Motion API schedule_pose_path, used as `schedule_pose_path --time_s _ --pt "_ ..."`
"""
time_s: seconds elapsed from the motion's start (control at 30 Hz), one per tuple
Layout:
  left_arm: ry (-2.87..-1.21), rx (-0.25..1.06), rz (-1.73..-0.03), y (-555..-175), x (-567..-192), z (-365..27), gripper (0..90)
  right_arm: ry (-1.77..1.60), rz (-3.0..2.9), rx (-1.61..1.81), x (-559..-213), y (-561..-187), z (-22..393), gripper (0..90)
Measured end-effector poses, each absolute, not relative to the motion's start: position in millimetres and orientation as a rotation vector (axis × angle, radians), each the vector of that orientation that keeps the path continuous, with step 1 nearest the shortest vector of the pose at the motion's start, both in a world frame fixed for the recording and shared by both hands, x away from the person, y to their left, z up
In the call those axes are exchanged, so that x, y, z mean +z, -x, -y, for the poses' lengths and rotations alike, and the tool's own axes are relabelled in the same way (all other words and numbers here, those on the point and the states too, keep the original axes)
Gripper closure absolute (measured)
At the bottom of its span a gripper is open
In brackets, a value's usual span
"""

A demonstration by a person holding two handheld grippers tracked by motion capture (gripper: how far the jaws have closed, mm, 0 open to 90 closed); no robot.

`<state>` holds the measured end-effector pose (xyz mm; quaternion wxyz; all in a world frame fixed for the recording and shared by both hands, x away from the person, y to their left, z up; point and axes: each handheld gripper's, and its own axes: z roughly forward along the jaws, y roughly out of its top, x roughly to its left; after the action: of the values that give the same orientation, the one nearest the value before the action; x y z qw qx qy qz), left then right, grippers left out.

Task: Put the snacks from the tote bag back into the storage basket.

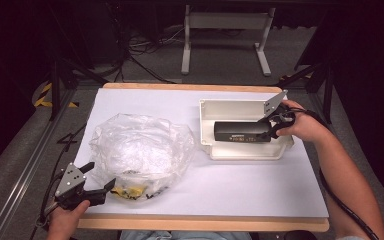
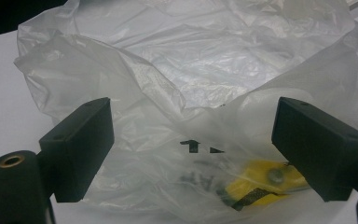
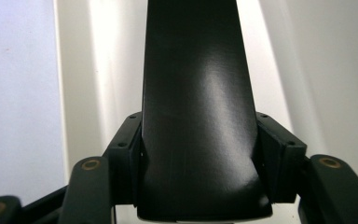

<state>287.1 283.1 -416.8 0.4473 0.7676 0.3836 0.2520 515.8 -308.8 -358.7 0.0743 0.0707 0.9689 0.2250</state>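
A long black box-shaped device (image 1: 241, 131) lies lengthwise inside a white open tray (image 1: 245, 150) at the right of the table. My right gripper (image 1: 271, 131) is shut on its right end; in the right gripper view both pads press the black device (image 3: 198, 116) from either side above the white tray (image 3: 98, 56). A crumpled clear plastic bag (image 1: 139, 150) with a yellow item (image 1: 130, 190) inside sits at the left. My left gripper (image 1: 100, 181) stands open at the bag's near left corner. Its two jaws frame the bag (image 2: 191, 84) and the yellow item (image 2: 265, 184).
The table is covered by a white sheet (image 1: 240, 185) with a wooden edge (image 1: 200, 223) at the front. A cable (image 1: 345, 205) trails from the right hand along the right side. A white-legged table (image 1: 225, 30) stands beyond, on the grey floor.
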Motion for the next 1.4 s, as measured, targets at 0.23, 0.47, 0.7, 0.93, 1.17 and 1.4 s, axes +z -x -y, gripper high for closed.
schedule_pose_path --time_s 0.23,0.47,0.7,0.93,1.17,1.4 --pt "-1.902 0.627 -0.948 -287.1 -416.8 -282.8 13.7 -0.194 -2.918 0.676 -360.6 -516.7 308.1 42.4" --pt "-1.901 0.621 -0.947 -286.8 -416.8 -282.9 13.7 -0.186 -2.935 0.658 -363.5 -521.1 307.1 42.3" --pt "-1.901 0.62 -0.944 -287.3 -416.9 -283.4 13.7 -0.198 -2.955 0.629 -368.0 -525.4 306.5 41.2" --pt "-1.901 0.616 -0.943 -287.6 -416.9 -282.8 13.7 -0.224 -2.93 0.61 -370.8 -527.5 310.2 38.4" --pt "-1.899 0.615 -0.945 -287.6 -416.6 -282.3 13.8 -0.244 -2.907 0.623 -368.6 -524.8 315.0 37.6" --pt "-1.899 0.615 -0.94 -288.2 -415.8 -282.0 13.8 -0.292 -2.827 0.723 -350.7 -515.4 316.9 28.2"
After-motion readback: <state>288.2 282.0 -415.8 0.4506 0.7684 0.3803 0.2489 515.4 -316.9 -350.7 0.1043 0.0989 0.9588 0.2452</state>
